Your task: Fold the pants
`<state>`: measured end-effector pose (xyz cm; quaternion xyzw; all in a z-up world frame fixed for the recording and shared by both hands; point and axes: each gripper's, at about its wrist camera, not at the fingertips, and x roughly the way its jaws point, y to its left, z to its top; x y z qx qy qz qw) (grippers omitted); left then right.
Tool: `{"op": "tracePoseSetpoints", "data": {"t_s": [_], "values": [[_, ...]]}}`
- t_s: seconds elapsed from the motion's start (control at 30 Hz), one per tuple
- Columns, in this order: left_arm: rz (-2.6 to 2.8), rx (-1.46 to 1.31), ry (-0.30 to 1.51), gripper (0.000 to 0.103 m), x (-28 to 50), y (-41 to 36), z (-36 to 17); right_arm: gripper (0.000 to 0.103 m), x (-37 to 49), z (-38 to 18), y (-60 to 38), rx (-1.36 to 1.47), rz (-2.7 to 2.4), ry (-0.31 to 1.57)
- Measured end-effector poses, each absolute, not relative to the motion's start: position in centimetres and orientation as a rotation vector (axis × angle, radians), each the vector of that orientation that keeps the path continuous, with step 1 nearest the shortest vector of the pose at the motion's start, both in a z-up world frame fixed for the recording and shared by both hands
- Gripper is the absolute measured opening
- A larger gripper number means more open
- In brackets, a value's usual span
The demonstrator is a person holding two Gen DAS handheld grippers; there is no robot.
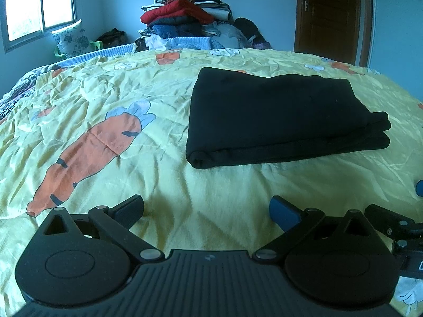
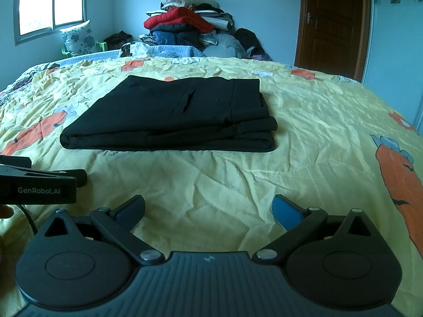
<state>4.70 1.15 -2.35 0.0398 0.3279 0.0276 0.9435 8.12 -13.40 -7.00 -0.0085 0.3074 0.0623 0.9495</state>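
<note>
**Folded black pants on a carrot-print bed**

One pair of black pants (image 2: 169, 113), soft matte knit, lies folded into a flat rectangular stack of several layers on a wrinkled yellow bedspread (image 2: 317, 132) printed with orange carrots. The stack's long axis runs left to right, its thick folded edge facing the cameras; a slit pocket shows on top. Two grippers, hard black plastic with blue pads, hover near the bed's front, well apart from the pants. The left gripper (image 1: 207, 211) and right gripper (image 2: 208, 211) both have fingers spread wide, holding nothing. One heaped clothing pile (image 2: 187, 23) sits behind.
</note>
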Motion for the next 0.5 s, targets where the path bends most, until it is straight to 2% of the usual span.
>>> {"op": "tracePoseSetpoints", "data": {"t_s": [0.5], "values": [[0.057,0.064,0.669,0.103,4.71,1.21,-2.57,0.103,8.11,-6.97,-13.35,-0.019,0.126,0.625]]}}
